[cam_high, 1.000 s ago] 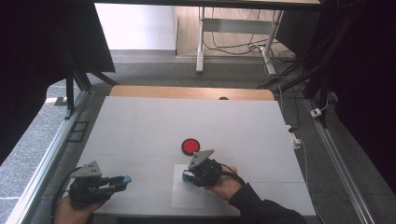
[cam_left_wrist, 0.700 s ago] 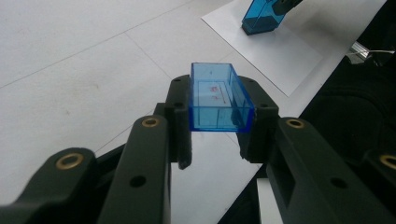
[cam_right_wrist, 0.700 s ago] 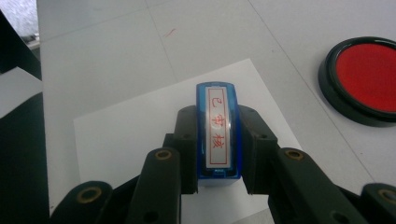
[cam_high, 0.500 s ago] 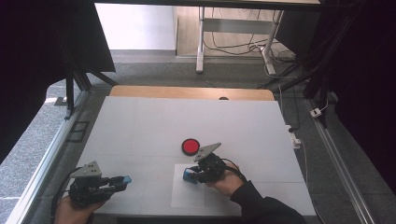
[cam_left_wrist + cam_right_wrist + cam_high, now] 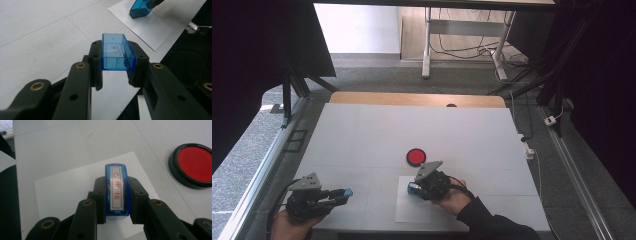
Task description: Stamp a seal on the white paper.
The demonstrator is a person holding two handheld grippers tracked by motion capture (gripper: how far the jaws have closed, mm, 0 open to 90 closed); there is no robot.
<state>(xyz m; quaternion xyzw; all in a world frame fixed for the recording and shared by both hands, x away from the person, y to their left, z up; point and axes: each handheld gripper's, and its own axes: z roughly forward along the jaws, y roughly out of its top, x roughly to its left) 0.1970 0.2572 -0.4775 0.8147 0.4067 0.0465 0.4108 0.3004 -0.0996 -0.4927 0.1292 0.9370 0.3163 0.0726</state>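
My right gripper [image 5: 413, 188] [image 5: 116, 195] is shut on a blue stamp [image 5: 116, 188] with a white label printed with red characters. It holds the stamp low over a white paper sheet [image 5: 412, 209] [image 5: 62, 187]; I cannot tell whether the stamp touches it. In the left gripper view the stamp [image 5: 139, 8] points down at the sheet [image 5: 152, 26]. My left gripper [image 5: 343, 193] [image 5: 117, 58], at the table's front left, is shut on a clear blue cap [image 5: 117, 51] [image 5: 347, 191]. A round red ink pad [image 5: 415, 156] [image 5: 195, 165] lies just beyond the sheet.
The white table [image 5: 362, 135] stretches back to a wooden strip [image 5: 412, 99] at its far edge. A metal rail [image 5: 262, 170] runs along the left side. Cables and a desk frame [image 5: 462, 30] lie on the floor behind.
The right gripper has tipped a little over the paper, its grey plate standing steeper. The left gripper has stayed where it was.
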